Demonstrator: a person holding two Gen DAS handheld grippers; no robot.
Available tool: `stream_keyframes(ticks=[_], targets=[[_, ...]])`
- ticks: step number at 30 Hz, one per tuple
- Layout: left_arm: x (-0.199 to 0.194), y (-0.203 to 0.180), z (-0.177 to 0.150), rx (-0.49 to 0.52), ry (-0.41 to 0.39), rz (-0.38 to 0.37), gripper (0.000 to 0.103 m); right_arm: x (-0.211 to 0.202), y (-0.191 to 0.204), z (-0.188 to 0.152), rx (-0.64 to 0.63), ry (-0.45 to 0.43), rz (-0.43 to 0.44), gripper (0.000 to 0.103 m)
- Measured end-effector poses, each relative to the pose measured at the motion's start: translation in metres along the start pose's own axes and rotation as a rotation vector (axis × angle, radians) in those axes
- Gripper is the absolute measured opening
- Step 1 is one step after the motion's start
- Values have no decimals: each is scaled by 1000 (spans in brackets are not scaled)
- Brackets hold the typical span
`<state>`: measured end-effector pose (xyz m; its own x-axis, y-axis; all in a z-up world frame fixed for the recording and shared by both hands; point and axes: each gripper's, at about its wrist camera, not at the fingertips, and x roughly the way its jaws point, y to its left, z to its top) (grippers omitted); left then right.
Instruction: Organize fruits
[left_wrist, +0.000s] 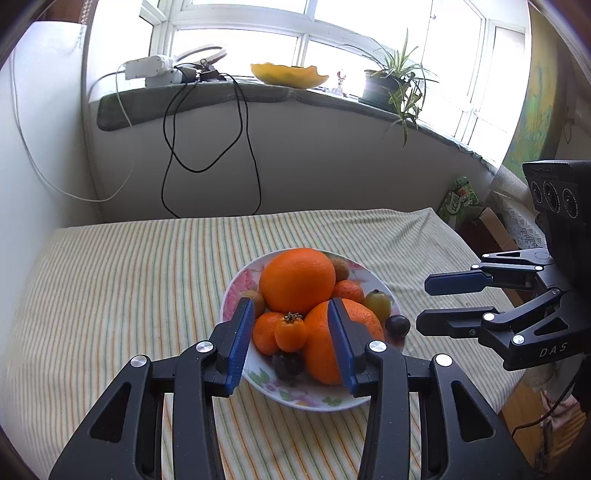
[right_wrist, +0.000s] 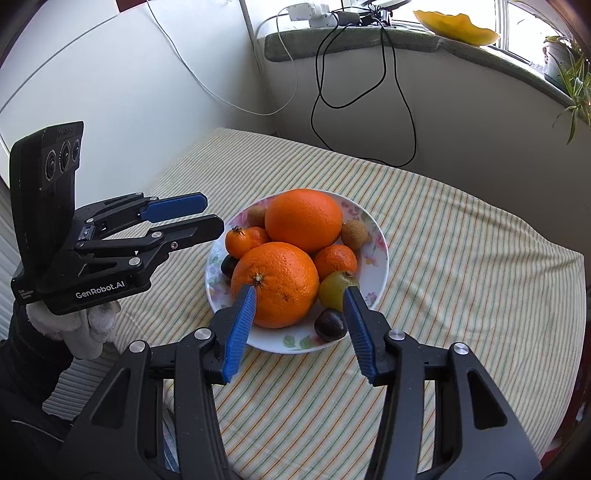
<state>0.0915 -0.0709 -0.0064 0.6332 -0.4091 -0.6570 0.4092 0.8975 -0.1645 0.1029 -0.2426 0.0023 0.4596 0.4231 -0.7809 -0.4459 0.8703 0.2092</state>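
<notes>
Sunlit windows and a grey sill frame the striped tablecloth (right_wrist: 461, 258) where you work, both tools poised over a floral plate (right_wrist: 376, 254) of fruit. Your right gripper (right_wrist: 299, 325) stands with its blue pads spread wide and empty, framing the near orange (right_wrist: 275, 284), the green fruit (right_wrist: 334, 290) and a dark plum (right_wrist: 330, 325) at the plate's front rim. Your left gripper (left_wrist: 291, 339) is likewise parted and holds nothing, its pads either side of a small stemmed orange fruit (left_wrist: 290, 331), with a second dark plum (left_wrist: 288, 363) just below. Seen from the right wrist, that left tool hovers beside the plate's left edge, gripped in your white-gloved hand (right_wrist: 86, 325). Behind the near orange sits the larger far orange (right_wrist: 303, 218), with two tangerines (right_wrist: 335, 261) and brown kiwis (right_wrist: 354, 233) tucked around it, all piled touching on the plate. Farther out, black cables (left_wrist: 207, 147) hang from the windowsill (left_wrist: 258, 94), which carries a yellow bowl (left_wrist: 290, 75) and a potted plant (left_wrist: 391, 83).
</notes>
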Motion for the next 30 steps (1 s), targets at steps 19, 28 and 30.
stream_keyframes(ticks=[19, 28, 30], targets=[[-55, -29, -18, -6, -71, 110, 78, -52, 13, -32, 53, -206, -129, 80], [-61, -32, -24, -33, -61, 182, 82, -64, 14, -43, 85, -280, -215, 91], [-63, -33, -24, -34, -64, 187, 82, -65, 14, -44, 88, -282, -223, 91]])
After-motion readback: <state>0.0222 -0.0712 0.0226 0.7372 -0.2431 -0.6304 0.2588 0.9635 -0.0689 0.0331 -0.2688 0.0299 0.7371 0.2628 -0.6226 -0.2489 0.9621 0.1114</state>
